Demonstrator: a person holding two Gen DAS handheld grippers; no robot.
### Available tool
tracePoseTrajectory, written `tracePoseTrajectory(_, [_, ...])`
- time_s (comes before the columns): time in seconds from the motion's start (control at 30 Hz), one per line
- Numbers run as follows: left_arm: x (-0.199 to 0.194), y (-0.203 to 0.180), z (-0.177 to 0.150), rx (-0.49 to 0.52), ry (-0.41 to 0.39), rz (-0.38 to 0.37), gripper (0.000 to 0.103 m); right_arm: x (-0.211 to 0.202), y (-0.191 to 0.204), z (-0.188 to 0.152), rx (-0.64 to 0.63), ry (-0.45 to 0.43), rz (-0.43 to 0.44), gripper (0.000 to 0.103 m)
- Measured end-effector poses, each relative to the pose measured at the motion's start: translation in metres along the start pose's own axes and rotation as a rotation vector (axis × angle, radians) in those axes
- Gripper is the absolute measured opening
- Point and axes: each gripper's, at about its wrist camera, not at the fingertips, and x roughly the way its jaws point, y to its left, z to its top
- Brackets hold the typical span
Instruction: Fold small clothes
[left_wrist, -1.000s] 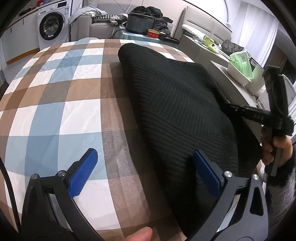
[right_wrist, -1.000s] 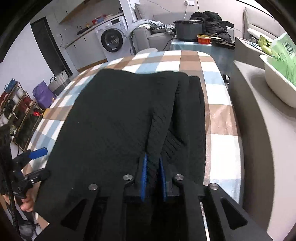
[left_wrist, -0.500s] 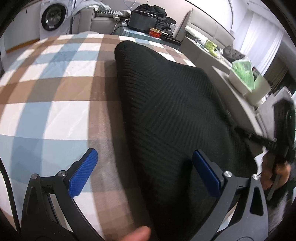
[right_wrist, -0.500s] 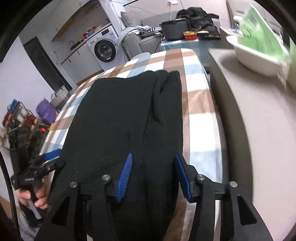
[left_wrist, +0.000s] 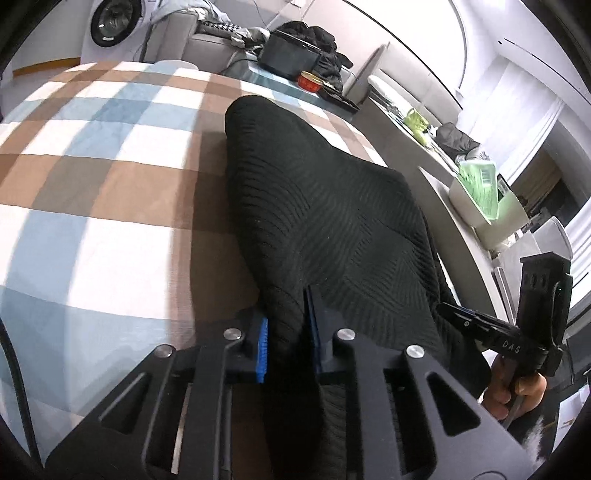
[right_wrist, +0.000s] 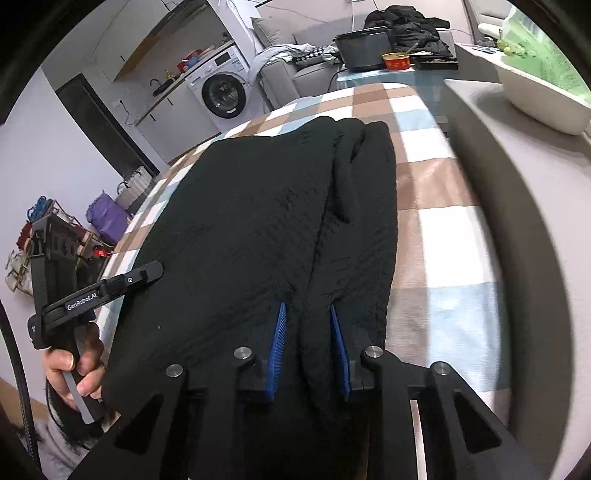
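Note:
A black ribbed knit garment (left_wrist: 325, 221) lies lengthwise on the checked table (left_wrist: 96, 177), folded into a long strip with a narrower fold along its right side (right_wrist: 362, 206). My left gripper (left_wrist: 286, 328) is shut on the garment's near left edge, cloth bunched between the blue pads (left_wrist: 262, 347). My right gripper (right_wrist: 306, 332) is pinching a ridge of the garment's near right part between its blue pads (right_wrist: 277, 343). Each gripper shows in the other's view, at the garment's near corners: the right gripper (left_wrist: 454, 310) and the left gripper (right_wrist: 151, 269).
A grey counter (right_wrist: 524, 206) runs along the table's right side, with a white tub (right_wrist: 539, 99) of green packs on it. A washing machine (right_wrist: 221, 92), sofa, dark pot (right_wrist: 364, 51) and red bowl (right_wrist: 397, 61) stand beyond the far end.
My left gripper went from wide open to shut on the garment's near edge. My right gripper opened half a second ago and has closed back onto a fold of cloth.

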Motion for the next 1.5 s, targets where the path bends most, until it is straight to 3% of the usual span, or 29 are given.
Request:
tracePoseTrajectory(0.23, [-0.044, 0.061, -0.002, -0.057, -0.036, 0.087, 0.014, 0.036, 0.059, 0.003, -0.068, 0.035, 0.081, 0.024])
tracePoseTrajectory(0.37, [-0.064, 0.091, 0.000, -0.101, -0.043, 0.116, 0.014, 0.048, 0.085, 0.009, -0.114, 0.063, 0.085, 0.026])
tracePoseTrajectory(0.5, [-0.086, 0.095, 0.000, -0.093, -0.078, 0.145, 0.015, 0.021, 0.082, 0.005, -0.106, 0.040, 0.068, 0.032])
tracePoseTrajectory(0.6, [-0.099, 0.087, -0.005, -0.058, -0.094, 0.139, 0.017, -0.006, 0.078, -0.014, -0.085, 0.020, 0.111, 0.036])
tracePoseTrajectory(0.7, [-0.108, 0.071, -0.016, -0.025, -0.097, 0.119, 0.036, -0.018, 0.082, -0.035, -0.091, 0.037, 0.195, 0.036])
tracePoseTrajectory(0.77, [-0.111, 0.060, -0.024, 0.005, -0.099, 0.113, 0.059, -0.013, 0.086, -0.042, -0.093, 0.060, 0.242, 0.036])
tracePoseTrajectory(0.8, [-0.111, 0.056, -0.028, 0.021, -0.097, 0.112, 0.062, -0.008, 0.088, -0.043, -0.092, 0.064, 0.247, 0.036])
tracePoseTrajectory(0.93, [-0.108, 0.045, -0.042, 0.047, -0.073, 0.124, 0.067, 0.020, 0.096, -0.035, -0.091, 0.050, 0.248, 0.035])
tracePoseTrajectory(1.0, [-0.109, 0.043, -0.048, 0.042, -0.069, 0.128, 0.068, 0.026, 0.099, -0.030, -0.098, 0.046, 0.230, 0.012])
tracePoseTrajectory(1.07, [-0.110, 0.042, -0.052, 0.037, -0.066, 0.131, 0.068, 0.014, 0.111, -0.026, -0.146, -0.003, 0.233, 0.009])
tracePoseTrajectory(1.13, [-0.113, 0.042, -0.054, 0.032, -0.069, 0.140, 0.068, -0.008, 0.122, -0.027, -0.212, -0.074, 0.206, 0.008])
tracePoseTrajectory(1.2, [-0.116, 0.040, -0.057, 0.032, -0.070, 0.142, 0.069, -0.018, 0.125, -0.030, -0.231, -0.088, 0.165, 0.008])
tracePoseTrajectory(1.27, [-0.116, 0.038, -0.061, 0.037, -0.066, 0.143, 0.070, -0.013, 0.120, -0.038, -0.238, -0.065, 0.066, 0.008])
tracePoseTrajectory(1.33, [-0.113, 0.035, -0.062, 0.049, -0.055, 0.144, 0.070, 0.010, 0.111, -0.046, -0.219, 0.023, 0.002, 0.008])
tracePoseTrajectory(1.5, [-0.111, 0.013, -0.065, 0.117, -0.055, 0.143, 0.070, -0.001, 0.102, -0.033, -0.181, -0.003, 0.057, 0.015])
